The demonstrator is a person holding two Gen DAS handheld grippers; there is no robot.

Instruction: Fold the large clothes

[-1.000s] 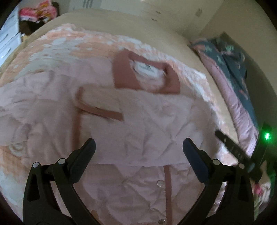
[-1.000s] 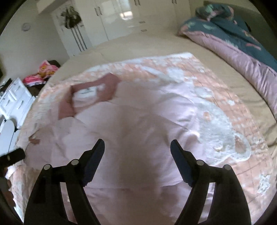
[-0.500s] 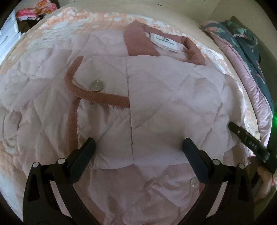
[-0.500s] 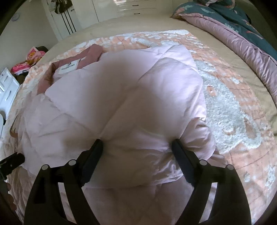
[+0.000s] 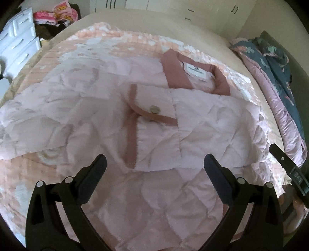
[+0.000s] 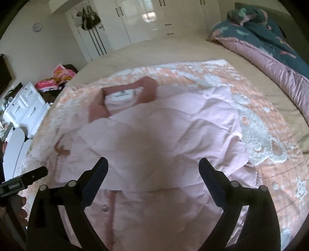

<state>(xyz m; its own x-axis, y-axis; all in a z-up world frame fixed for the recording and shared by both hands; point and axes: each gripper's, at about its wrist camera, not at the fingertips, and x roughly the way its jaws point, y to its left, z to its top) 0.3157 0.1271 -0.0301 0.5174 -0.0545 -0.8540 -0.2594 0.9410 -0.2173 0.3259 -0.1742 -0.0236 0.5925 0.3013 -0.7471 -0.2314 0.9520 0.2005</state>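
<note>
A pale pink quilted jacket (image 5: 202, 125) with a dusty-rose collar (image 5: 173, 71) and trim lies on a peach patterned blanket (image 5: 77, 50) on the bed. One sleeve is folded across its chest, with a round snap button (image 5: 155, 109) on the cuff. In the right wrist view the jacket (image 6: 164, 131) lies with its collar (image 6: 146, 90) at the far end. My left gripper (image 5: 154, 168) hovers over the jacket's lower half, open and empty. My right gripper (image 6: 152, 170) hangs above the folded part, its jaws opening, nothing between them.
A rumpled teal and mauve duvet (image 6: 270, 48) lies along the bed's right side. A white chest of drawers (image 5: 17, 42) and a heap of bright clothes (image 5: 54, 16) stand beyond the bed's left corner. White wardrobes (image 6: 135, 19) line the far wall.
Both grippers have drawn back from the jacket, so it looks smaller and further off. The right gripper's jaws stand wider. The folded sleeve stays where it lay.
</note>
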